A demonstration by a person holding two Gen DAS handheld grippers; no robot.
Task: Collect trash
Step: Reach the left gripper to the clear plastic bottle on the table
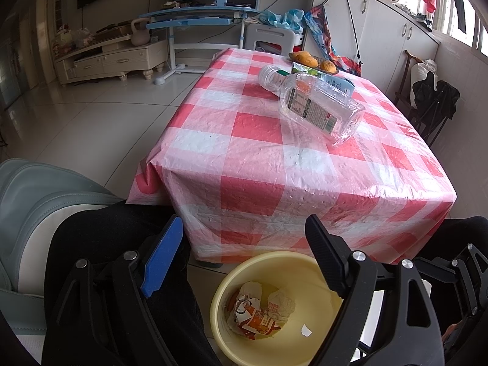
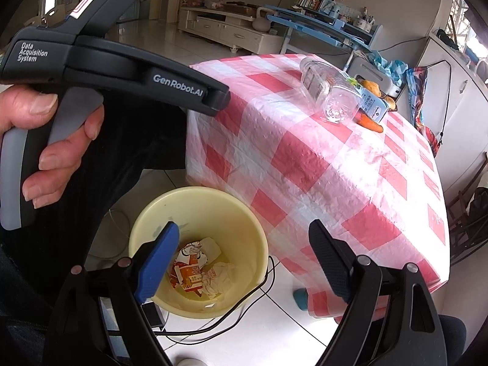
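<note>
A yellow bin [image 1: 225, 289] [image 2: 244, 213] stands on the floor by the table's near edge, with crumpled wrappers [image 1: 259, 311] [image 2: 198, 267] lying in it. On the red-checked table [image 1: 253, 152] [image 2: 320, 167] an empty clear plastic bottle [image 1: 314, 103] [image 2: 326, 91] lies on its side. Beside the bottle are a light blue carton [image 2: 373, 105] and a carrot [image 2: 370, 123]. My left gripper [image 1: 244, 238] hangs open above the bin with nothing between its fingers. My right gripper [image 2: 244, 241] is open too, over the bin's rim and empty. The left gripper's handle [image 2: 122, 70], held by a hand [image 2: 48, 146], crosses the right wrist view.
Oranges on a plate [image 1: 314, 59] sit at the table's far end. A grey seat [image 1: 39, 201] and dark trouser legs [image 1: 122, 244] are at the left. Black cables [image 2: 231, 311] run on the tiled floor by the bin. A desk [image 1: 198, 21], cabinets [image 1: 390, 36] and a chair [image 1: 427, 97] stand beyond.
</note>
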